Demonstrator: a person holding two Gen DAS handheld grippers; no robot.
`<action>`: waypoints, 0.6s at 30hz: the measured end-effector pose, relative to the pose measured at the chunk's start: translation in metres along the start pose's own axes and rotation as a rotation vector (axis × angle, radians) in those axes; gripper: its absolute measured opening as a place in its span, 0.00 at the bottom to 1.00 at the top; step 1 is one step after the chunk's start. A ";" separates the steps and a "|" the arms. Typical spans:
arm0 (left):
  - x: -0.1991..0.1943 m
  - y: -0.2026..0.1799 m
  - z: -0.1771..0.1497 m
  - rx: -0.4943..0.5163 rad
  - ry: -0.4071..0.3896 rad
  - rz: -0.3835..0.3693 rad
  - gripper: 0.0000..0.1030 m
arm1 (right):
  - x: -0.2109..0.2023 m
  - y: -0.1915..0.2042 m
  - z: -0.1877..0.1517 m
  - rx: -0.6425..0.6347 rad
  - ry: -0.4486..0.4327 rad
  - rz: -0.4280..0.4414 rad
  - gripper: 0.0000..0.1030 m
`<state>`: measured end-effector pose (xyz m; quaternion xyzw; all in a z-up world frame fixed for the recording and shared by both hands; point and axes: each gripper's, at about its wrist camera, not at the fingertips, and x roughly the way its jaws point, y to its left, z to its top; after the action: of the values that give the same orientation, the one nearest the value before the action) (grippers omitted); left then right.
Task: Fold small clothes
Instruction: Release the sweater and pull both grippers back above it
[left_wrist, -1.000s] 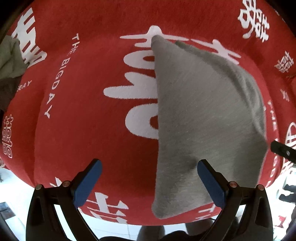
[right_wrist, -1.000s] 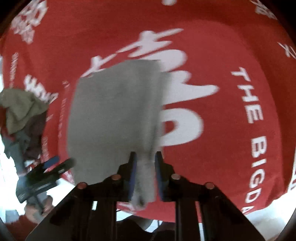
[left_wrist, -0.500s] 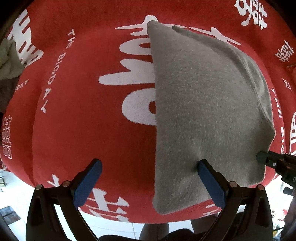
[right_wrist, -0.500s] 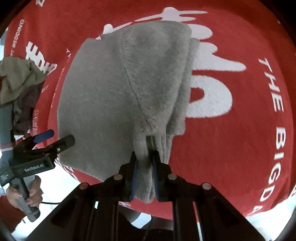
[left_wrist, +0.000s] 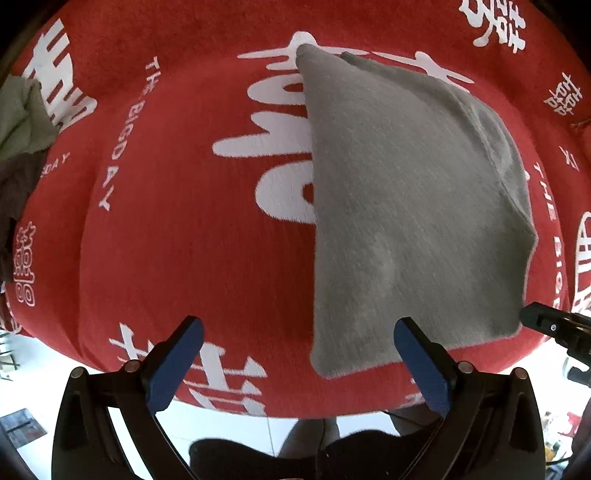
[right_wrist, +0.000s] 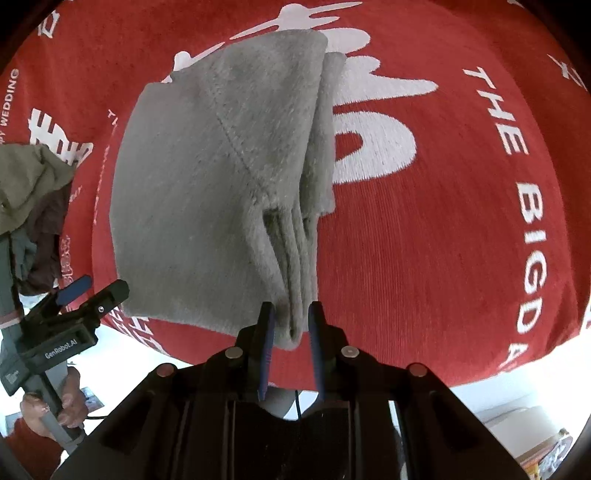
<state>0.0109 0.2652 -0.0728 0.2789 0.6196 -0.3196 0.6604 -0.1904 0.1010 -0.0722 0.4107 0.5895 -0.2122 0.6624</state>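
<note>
A grey fleece garment (left_wrist: 406, 206) lies folded on a red cloth with white lettering (left_wrist: 177, 221). Its bunched folded edge (right_wrist: 291, 280) runs down between the pads of my right gripper (right_wrist: 291, 328). The jaws are opening, and a thin gap shows beside the right pad. That gripper's tip also shows at the right edge of the left wrist view (left_wrist: 546, 323), at the garment's near right corner. My left gripper (left_wrist: 295, 350) stands wide open above the garment's near left corner, holding nothing. It appears again in the right wrist view (right_wrist: 92, 291), held by a hand.
A heap of olive and brown clothes (right_wrist: 33, 192) sits at the left edge of the red cloth, also in the left wrist view (left_wrist: 18, 140). The cloth's near edge (left_wrist: 229, 402) drops off to a white floor. Bare red cloth spreads to the garment's left and right.
My right gripper brought the folded grey edge down onto the red cloth, and its pads have parted a little. The garment now lies flatter. My left gripper stayed open and shifted slightly.
</note>
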 end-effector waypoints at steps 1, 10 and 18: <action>-0.001 0.000 -0.002 -0.003 0.014 -0.013 1.00 | 0.000 0.004 0.000 0.008 0.003 -0.003 0.27; -0.039 -0.001 -0.018 0.006 0.014 -0.031 1.00 | -0.024 0.031 -0.009 0.001 -0.013 -0.043 0.65; -0.081 0.001 -0.011 -0.003 -0.025 -0.011 1.00 | -0.076 0.060 -0.010 -0.032 -0.155 -0.033 0.91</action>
<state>0.0025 0.2808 0.0070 0.2703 0.6135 -0.3257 0.6667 -0.1675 0.1279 0.0184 0.3727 0.5464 -0.2450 0.7089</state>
